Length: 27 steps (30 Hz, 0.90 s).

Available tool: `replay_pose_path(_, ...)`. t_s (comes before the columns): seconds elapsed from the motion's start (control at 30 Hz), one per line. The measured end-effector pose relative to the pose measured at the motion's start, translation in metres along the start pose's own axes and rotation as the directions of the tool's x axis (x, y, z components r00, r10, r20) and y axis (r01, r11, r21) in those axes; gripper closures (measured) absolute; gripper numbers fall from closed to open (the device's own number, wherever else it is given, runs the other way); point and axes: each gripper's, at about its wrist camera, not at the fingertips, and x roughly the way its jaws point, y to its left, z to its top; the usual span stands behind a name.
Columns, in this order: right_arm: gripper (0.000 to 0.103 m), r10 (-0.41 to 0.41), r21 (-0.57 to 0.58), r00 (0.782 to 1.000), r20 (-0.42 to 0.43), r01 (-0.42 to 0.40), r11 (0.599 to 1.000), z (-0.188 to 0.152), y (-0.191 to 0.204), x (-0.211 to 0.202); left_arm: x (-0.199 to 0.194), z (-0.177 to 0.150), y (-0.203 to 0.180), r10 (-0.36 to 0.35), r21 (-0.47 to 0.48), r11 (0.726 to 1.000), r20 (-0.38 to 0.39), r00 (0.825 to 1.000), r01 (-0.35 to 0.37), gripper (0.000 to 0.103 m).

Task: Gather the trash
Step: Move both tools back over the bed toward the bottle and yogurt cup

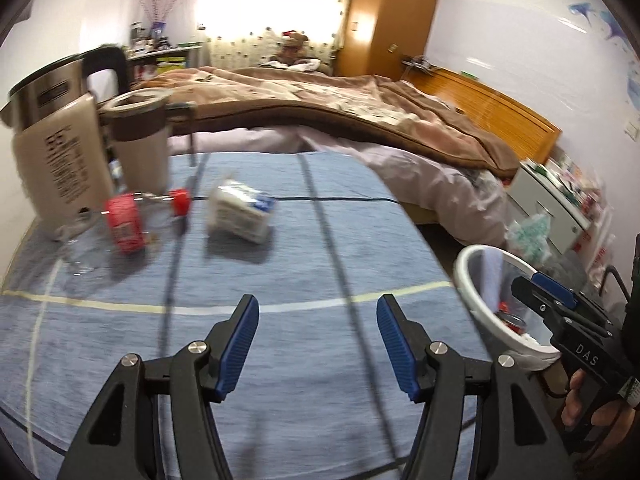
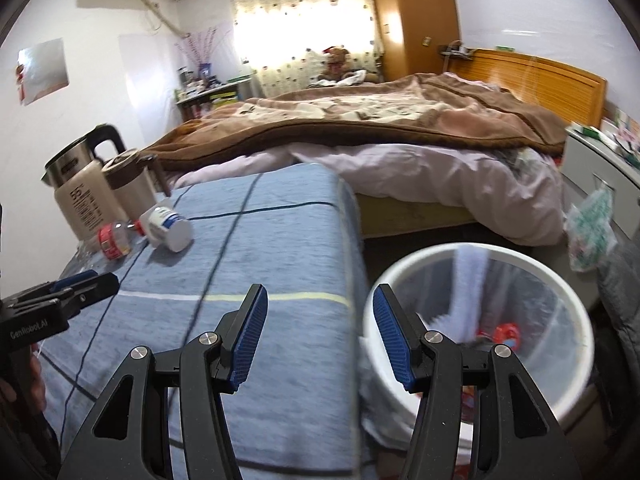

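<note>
A table under a blue cloth (image 1: 304, 264) with dark lines and one pale stripe carried everything. At its far left corner stood a kettle (image 1: 56, 152) and, touching it, a mug (image 1: 140, 144). In front of them lay a clear bottle (image 1: 124, 222) with a red label and cap, and just beside it a white cup (image 1: 242, 212) on its side.

Daylight blows out the patterned curtained window (image 1: 272, 8) at upper centre in both views. Motion blur smears the white cylindrical cup (image 1: 240, 216) and white plastic bin (image 2: 480, 312); fisheye bends and darkens frame edges.
</note>
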Motion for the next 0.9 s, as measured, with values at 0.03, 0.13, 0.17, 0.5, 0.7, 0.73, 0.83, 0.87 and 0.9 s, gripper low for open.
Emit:
replay_pose_path(0.03,0.047,0.009,-0.006,1.000,-0.003,-0.009,1.000,0.001,0.004,0.004,-0.001,0.000,0.010,0.012,-0.008,1.000,0.001,1.000,-0.012,0.038)
replay_pose_path(0.13,0.047,0.037,-0.032,0.999,-0.007,-0.037,0.999,0.007,0.025,0.016,-0.004,0.001,0.039,0.054,-0.037,0.998,0.009,0.999,-0.053,0.037)
replay_pose_path(0.17,0.047,0.046,-0.041,0.999,-0.006,-0.046,0.998,0.008,0.031,0.019,-0.006,0.002,0.048,0.066,-0.049,0.997,0.012,0.998,-0.065,0.036)
replay_pose_path(0.5,0.047,0.128,-0.125,0.990,-0.053,-0.133,0.983,0.026,0.095,0.069,-0.011,0.013,0.120,0.137,-0.102,0.986,0.018,0.990,-0.134,0.032)
replay_pose_path(0.7,0.047,0.156,-0.183,0.985,-0.076,-0.167,0.969,0.033,0.124,0.095,-0.005,0.027,0.149,0.175,-0.080,0.982,0.019,0.984,-0.173,0.031)
replay_pose_path(0.73,0.047,0.166,-0.187,0.983,-0.081,-0.178,0.966,0.035,0.129,0.100,-0.003,0.029,0.154,0.180,-0.074,0.981,0.014,0.984,-0.178,0.030)
replay_pose_path(0.83,0.045,0.185,-0.207,0.980,-0.079,-0.197,0.958,0.041,0.141,0.111,-0.001,0.036,0.168,0.179,-0.081,0.981,0.013,0.984,-0.178,0.030)
replay_pose_path(0.87,0.042,0.187,-0.216,0.980,-0.067,-0.197,0.956,0.043,0.144,0.115,-0.002,0.038,0.172,0.176,-0.083,0.981,0.028,0.984,-0.173,0.029)
replay_pose_path(0.9,0.041,0.182,-0.222,0.982,-0.050,-0.189,0.957,0.045,0.148,0.118,-0.001,0.042,0.176,0.175,-0.085,0.982,0.036,0.984,-0.171,0.027)
